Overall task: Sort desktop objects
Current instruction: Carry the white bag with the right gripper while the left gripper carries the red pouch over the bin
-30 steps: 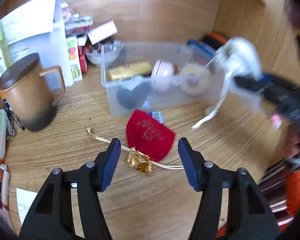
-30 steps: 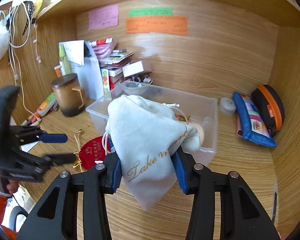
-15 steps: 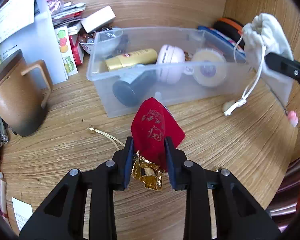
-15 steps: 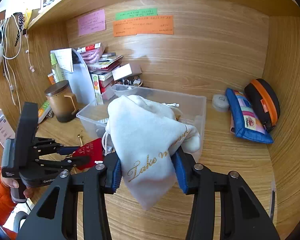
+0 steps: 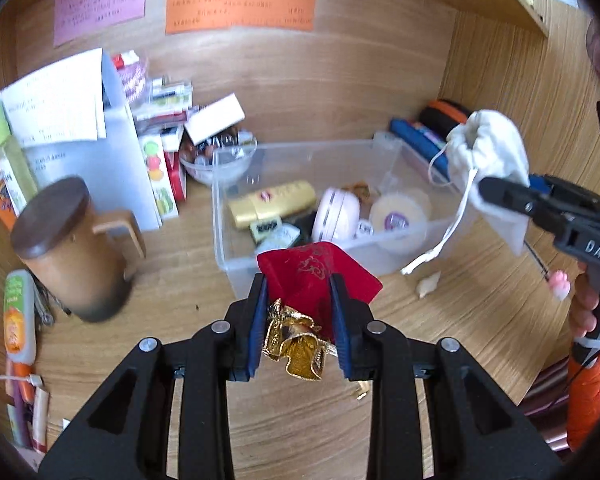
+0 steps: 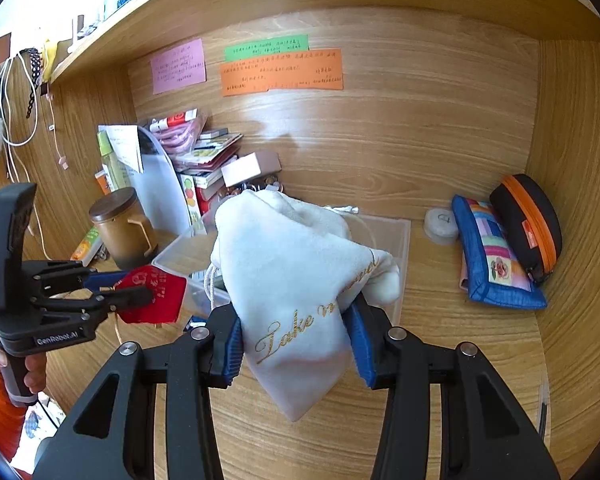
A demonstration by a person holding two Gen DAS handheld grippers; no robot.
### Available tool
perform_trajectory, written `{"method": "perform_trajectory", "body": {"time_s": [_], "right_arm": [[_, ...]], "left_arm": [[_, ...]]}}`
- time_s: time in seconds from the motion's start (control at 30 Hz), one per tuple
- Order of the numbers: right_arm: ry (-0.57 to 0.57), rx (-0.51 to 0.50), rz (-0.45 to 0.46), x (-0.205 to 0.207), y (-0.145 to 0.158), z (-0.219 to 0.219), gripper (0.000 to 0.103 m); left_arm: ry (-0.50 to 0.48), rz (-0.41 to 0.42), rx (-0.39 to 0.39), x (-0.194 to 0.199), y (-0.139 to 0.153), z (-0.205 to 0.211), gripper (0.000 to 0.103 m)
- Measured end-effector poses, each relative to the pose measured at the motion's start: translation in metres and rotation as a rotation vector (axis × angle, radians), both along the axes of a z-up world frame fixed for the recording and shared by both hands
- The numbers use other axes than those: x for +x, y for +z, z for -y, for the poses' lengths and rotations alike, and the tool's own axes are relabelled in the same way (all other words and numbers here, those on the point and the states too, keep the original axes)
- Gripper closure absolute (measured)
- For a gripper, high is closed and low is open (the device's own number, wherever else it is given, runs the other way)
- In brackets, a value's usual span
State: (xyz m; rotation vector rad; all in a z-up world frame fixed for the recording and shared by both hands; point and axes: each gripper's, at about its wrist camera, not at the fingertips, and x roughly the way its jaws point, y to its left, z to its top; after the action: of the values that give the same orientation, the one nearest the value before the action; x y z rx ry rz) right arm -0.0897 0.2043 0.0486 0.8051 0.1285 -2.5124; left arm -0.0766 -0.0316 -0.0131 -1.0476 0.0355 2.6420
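Red pouch (image 5: pixel 318 276) with gold trim pinched in left gripper (image 5: pixel 299 322), lifted off the desk (image 5: pixel 440 344), just in front of the clear bin (image 5: pixel 236 248). White drawstring pouch (image 6: pixel 296 292) clamped in right gripper (image 6: pixel 296 336), held above the bin's right end. Both grippers angle downward toward the bin; a hand (image 6: pixel 34 372) grips the left handle.

mug (image 5: pixel 70 248) left of bin (image 5: pixel 236 252); cases (image 6: pixel 500 256) right (against wall)
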Motion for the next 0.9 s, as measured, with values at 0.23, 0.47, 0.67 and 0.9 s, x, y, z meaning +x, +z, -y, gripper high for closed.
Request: {"method": "perform_trajectory", "body": {"time_s": [0.23, 0.47, 0.67, 0.9], "right_arm": [[0.006, -0.005, -0.017, -0.009, 0.01, 0.004, 0.062], [0.006, -0.006, -0.032, -0.022, 0.016, 0.006, 0.062], [-0.002, -0.015, -0.034, -0.039, 0.02, 0.009, 0.062], [-0.001, -0.014, -0.016, -0.065, 0.015, 0.018, 0.062]], "left_arm": [[-0.001, -0.095, 0.006, -0.003, 0.036, -0.003, 0.074], [-0.006, -0.139, -0.006, -0.02, 0.055, -0.006, 0.074], [-0.004, -0.143, 0.0, -0.042, 0.061, -0.009, 0.074], [0.001, -0.111, -0.001, -0.073, 0.049, -0.017, 0.074]]}}
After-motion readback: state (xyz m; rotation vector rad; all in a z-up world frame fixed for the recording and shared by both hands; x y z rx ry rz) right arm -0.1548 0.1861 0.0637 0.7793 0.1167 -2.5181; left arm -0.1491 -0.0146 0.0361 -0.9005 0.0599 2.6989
